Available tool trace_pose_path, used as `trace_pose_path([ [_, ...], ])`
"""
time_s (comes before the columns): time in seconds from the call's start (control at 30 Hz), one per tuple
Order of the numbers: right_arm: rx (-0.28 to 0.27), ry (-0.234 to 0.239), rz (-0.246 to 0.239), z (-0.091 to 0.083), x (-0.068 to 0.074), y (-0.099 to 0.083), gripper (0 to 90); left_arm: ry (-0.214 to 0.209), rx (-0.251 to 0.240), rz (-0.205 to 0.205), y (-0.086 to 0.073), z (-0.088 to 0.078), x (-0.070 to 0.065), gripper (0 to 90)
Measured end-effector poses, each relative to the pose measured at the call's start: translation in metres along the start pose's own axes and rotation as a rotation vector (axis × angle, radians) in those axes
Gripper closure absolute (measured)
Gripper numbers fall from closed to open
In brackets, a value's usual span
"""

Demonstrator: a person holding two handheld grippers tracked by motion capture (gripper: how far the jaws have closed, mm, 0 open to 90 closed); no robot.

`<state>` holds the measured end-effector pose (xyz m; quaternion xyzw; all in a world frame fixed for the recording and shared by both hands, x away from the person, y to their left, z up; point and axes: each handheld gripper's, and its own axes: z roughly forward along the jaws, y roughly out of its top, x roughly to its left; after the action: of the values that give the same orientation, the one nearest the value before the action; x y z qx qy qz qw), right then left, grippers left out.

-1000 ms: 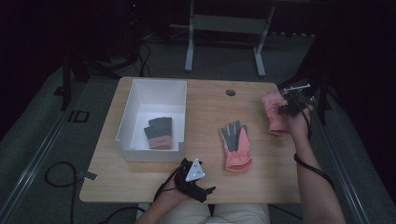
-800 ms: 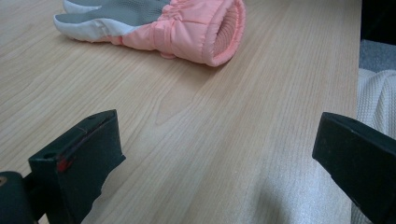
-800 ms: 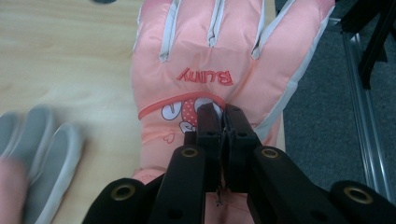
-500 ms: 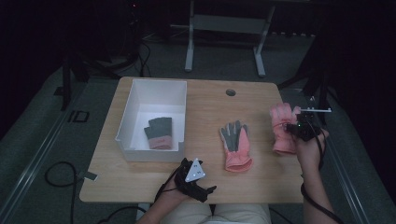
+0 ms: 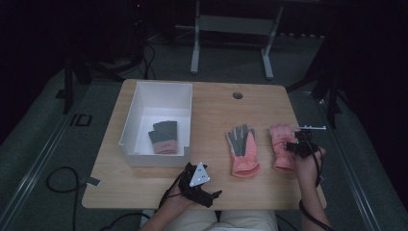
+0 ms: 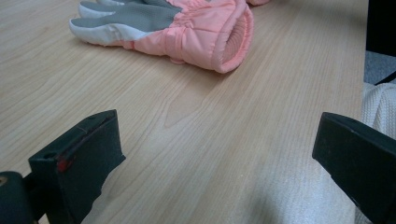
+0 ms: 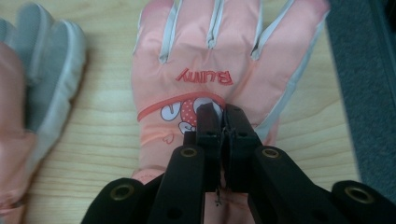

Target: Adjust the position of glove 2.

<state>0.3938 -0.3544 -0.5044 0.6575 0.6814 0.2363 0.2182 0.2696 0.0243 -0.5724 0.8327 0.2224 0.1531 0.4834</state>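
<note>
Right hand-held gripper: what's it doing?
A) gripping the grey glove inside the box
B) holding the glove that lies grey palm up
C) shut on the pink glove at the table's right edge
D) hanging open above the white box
C: in the right gripper view the right hand-held gripper has its jaws pinched together on the back of the pink glove, which lies near the table edge.

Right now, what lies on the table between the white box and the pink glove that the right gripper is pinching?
In the high view, another pink glove, grey palm up, lies between the white box and the pinched glove; otherwise bare wood.
</note>
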Motion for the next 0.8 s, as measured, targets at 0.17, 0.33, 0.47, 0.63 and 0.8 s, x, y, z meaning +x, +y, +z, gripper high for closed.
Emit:
trace_pose_path([
  [0.17, 0.008, 0.012, -0.006, 0.013, 0.000, -0.005, 85.6, 0.004, -0.004, -0.003, 0.002, -0.001, -0.001, 1.1],
  [0.33, 0.004, 0.018, -0.028, 0.013, -0.001, -0.005, 84.4, -0.004, 0.004, 0.003, 0.002, 0.001, -0.002, 1.1],
  [0.47, -0.005, 0.037, -0.056, 0.007, -0.004, -0.003, 78.9, -0.004, 0.008, 0.004, 0.002, 0.001, -0.001, 1.1],
  [0.63, -0.037, 0.084, -0.172, -0.009, -0.012, 0.002, 66.6, -0.003, 0.003, -0.002, 0.002, 0.000, -0.001, 1.1],
  [0.8, -0.077, 0.120, -0.320, -0.029, -0.020, 0.009, 64.2, -0.017, -0.011, -0.017, 0.003, -0.001, -0.001, 1.1],
])
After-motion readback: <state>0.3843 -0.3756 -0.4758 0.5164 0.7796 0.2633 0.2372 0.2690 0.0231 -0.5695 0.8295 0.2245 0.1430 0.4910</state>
